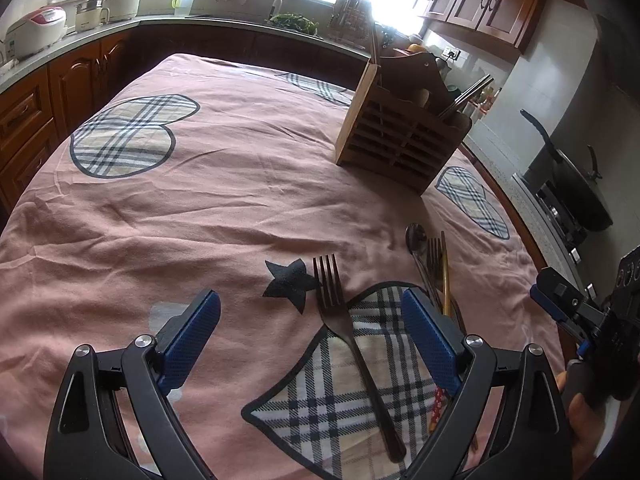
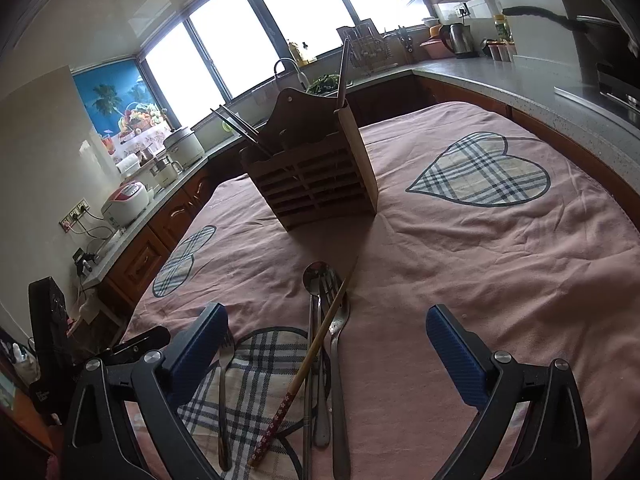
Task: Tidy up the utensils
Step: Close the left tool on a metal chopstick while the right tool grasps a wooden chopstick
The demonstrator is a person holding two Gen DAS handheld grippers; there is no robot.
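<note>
A fork [image 1: 352,344] is seen lying alone on the pink cloth [image 1: 208,216], across a plaid heart near the table's near edge, tines pointing toward the rack [image 1: 400,136]. It is framed by the left gripper [image 1: 312,336], whose jaws are spread wide and hold nothing. Just beside it, a small heap is formed by a spoon [image 2: 318,276], a second fork [image 2: 338,320] and a chopstick [image 2: 308,364] laid slantwise over the others. This heap is framed by the right gripper [image 2: 326,344], likewise wide apart and empty. The wooden rack is stood farther back, well apart from the loose utensils, toward the table's far edge; chopsticks [image 2: 236,124] are held upright in it.
</note>
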